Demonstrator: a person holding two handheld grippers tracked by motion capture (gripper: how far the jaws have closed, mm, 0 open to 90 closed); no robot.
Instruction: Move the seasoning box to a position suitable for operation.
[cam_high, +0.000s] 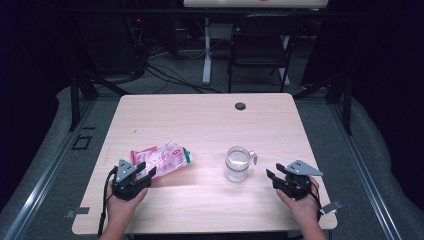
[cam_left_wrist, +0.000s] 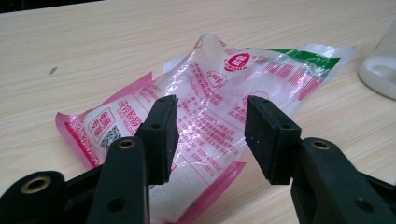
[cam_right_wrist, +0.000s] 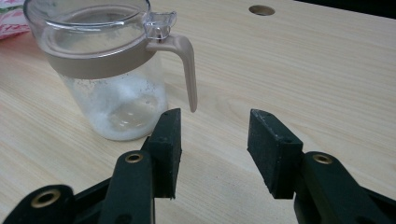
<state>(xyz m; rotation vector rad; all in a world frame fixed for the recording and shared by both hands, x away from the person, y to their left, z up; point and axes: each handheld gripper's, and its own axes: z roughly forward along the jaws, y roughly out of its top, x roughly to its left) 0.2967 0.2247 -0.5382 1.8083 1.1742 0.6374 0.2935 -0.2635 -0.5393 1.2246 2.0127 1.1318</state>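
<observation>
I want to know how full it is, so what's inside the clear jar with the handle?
The jar holds a low layer of white grains at the bottom, with some clinging to the wall. The rest looks empty. The tan band around its upper part hides what is behind it.

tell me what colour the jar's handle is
Beige, like the band round the jar; the handle shows best in the right gripper view.
</observation>
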